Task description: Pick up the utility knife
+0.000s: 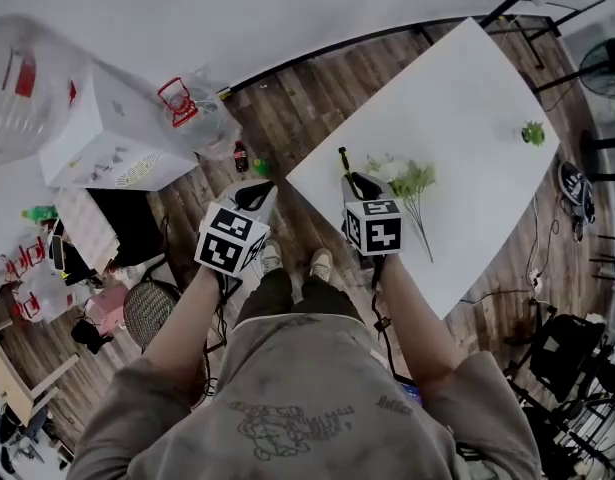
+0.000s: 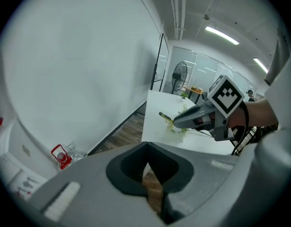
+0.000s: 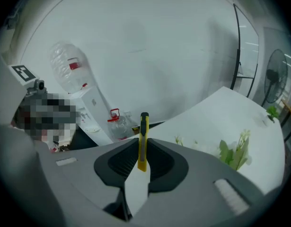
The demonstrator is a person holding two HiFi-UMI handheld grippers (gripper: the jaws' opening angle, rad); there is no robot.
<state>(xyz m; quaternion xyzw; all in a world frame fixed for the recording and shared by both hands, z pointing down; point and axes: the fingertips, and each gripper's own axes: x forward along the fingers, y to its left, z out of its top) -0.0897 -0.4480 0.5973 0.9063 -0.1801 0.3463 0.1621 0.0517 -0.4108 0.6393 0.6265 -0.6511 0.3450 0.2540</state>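
I have the utility knife (image 3: pixel 144 126) pinched upright between my right gripper's (image 3: pixel 142 150) jaws, held above the white table (image 1: pixel 467 118), so the pick looks done; my left gripper (image 2: pixel 146 167) hangs closed, empty.

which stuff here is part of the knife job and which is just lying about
Job in hand:
- utility knife, clamped in the right tongs
- white table under it

Lying about:
- flower sprig and small green item on the table
- left tongs, shut, empty
- bottle and fan on the floor
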